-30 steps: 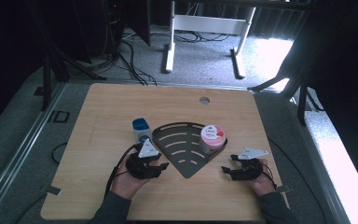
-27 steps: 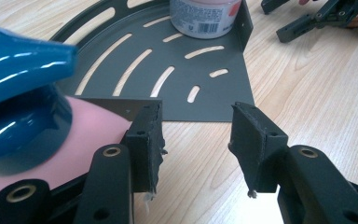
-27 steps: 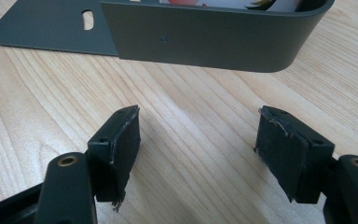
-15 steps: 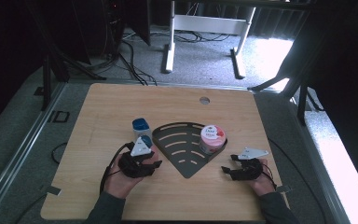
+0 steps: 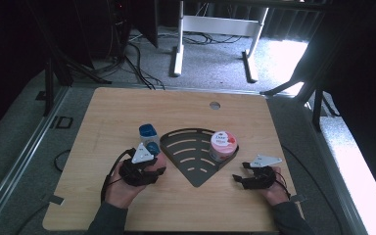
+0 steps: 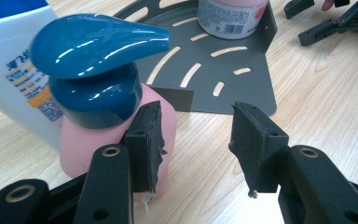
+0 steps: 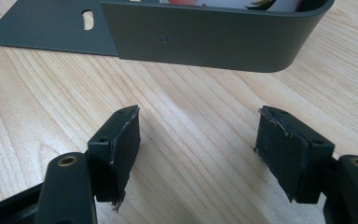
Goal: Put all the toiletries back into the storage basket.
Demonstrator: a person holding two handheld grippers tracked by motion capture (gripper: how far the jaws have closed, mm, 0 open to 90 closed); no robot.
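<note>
High view puts your left gripper [image 5: 149,159] just beside the pump bottle [image 5: 148,134], at the left edge of the tray [image 5: 188,164] near the table's [image 5: 127,107] front. Left gripper view shows its jaws spread with bare wood between them — the pink bottle [image 6: 100,102] sits outside, against the left pad [image 6: 147,135], a white bottle [image 6: 14,70] behind it. Your right gripper [image 5: 242,177] rests right of the tray, jaws wide apart over wood — nothing pinched. The jar [image 5: 223,145] stands in the tray's right corner.
</note>
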